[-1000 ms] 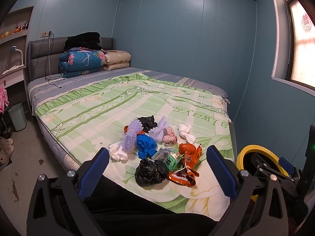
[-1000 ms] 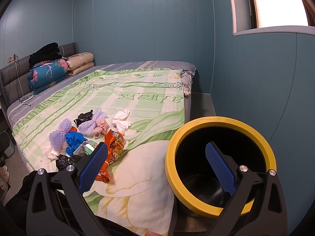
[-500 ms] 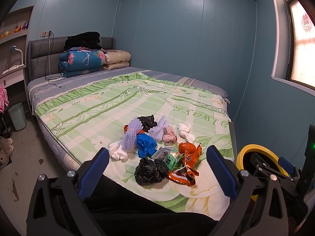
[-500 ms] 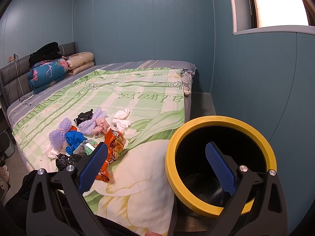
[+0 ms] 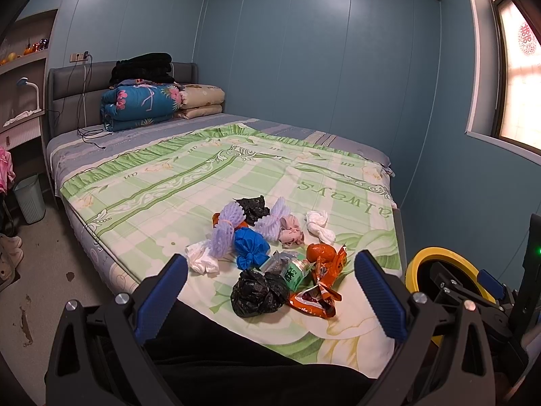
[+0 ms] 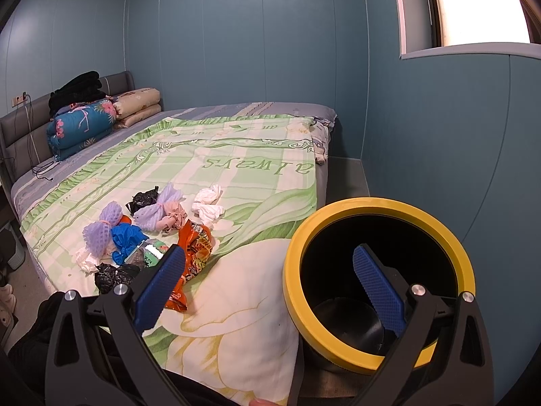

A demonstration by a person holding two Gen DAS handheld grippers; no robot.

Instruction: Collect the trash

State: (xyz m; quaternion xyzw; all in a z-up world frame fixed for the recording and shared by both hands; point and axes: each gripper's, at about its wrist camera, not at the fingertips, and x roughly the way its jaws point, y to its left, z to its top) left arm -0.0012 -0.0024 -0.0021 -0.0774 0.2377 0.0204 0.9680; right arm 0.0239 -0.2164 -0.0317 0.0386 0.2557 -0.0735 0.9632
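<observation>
Left gripper (image 5: 270, 287): jaws spread wide, blue ribbed pads (image 5: 162, 299) empty, held above the near edge of the bed (image 5: 162, 182). Right gripper (image 6: 270, 284): jaws likewise wide and empty; its right pad lies in front of the mouth of the yellow-rimmed bin (image 6: 378, 209), which stands just beside the bed's corner and shows a dark interior.

Between the left pads lies the trash pile (image 5: 270, 247) on the green-and-cream bedspread (image 5: 189, 176). Nearest: a knotted black bag (image 5: 258, 292) touching a torn orange snack wrapper (image 5: 318, 291); a small green packet (image 5: 294, 270) carries white characters too small to read beyond a "2". Behind these: a blue bag (image 5: 250, 245), two lilac foam nets (image 5: 223, 230), a pink wad (image 5: 290, 233), white tissue clumps (image 5: 319, 225), another black bag (image 5: 253, 204).

The bedspread bears the word "always", upside down from here, with "an" repeated along its border. Folded quilts (image 5: 142, 105) rest against the headboard.
</observation>
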